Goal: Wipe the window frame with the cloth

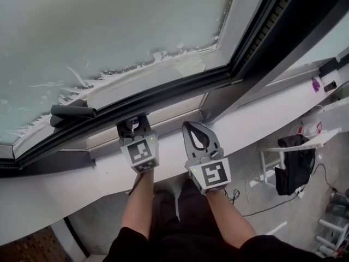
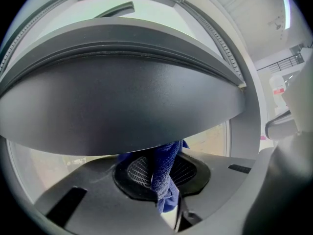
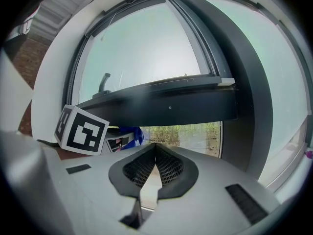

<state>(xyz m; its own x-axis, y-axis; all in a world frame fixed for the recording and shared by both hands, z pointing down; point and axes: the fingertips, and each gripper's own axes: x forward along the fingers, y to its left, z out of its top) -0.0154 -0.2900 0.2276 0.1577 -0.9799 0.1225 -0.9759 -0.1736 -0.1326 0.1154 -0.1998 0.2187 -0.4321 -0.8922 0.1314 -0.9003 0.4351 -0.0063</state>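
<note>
Step in hand: judging by the contact seen, the underside of the dark window frame (image 1: 163, 94) is being wiped with the cloth (image 2: 165, 173).
Wiping advice: the cloth should be pressed flat against the frame and drawn along its length toward 3 o'clock or 9 o'clock in the head view. The grip should be held firm so the fabric is not dragged out, and the hard claw tips should be held off the paint.
Left claw (image 1: 135, 125): clenched on the cloth. In the left gripper view a fold of blue fabric is seen pinched between the ribbed pads, with its top edge lost under the frame at 12 o'clock.
Right claw (image 1: 192, 129): clenched on nothing, the pads being met at the tips in the right gripper view. It is held just beside the left claw, at its 3 o'clock, and apart from the frame.
Cloth position: between the left claw's pads, touching or very nearly touching the frame's lower face; a blue scrap of it is also seen at 9 o'clock in the right gripper view.
Sill (image 1: 262, 113): a white ledge is seen under both claws.
Handle (image 1: 72, 112): a dark lever is found at 10 o'clock from the left claw, untouched.
Pane (image 1: 109, 26): frosted glass is seen beyond the frame, with ragged white residue along its lower edge.
</note>
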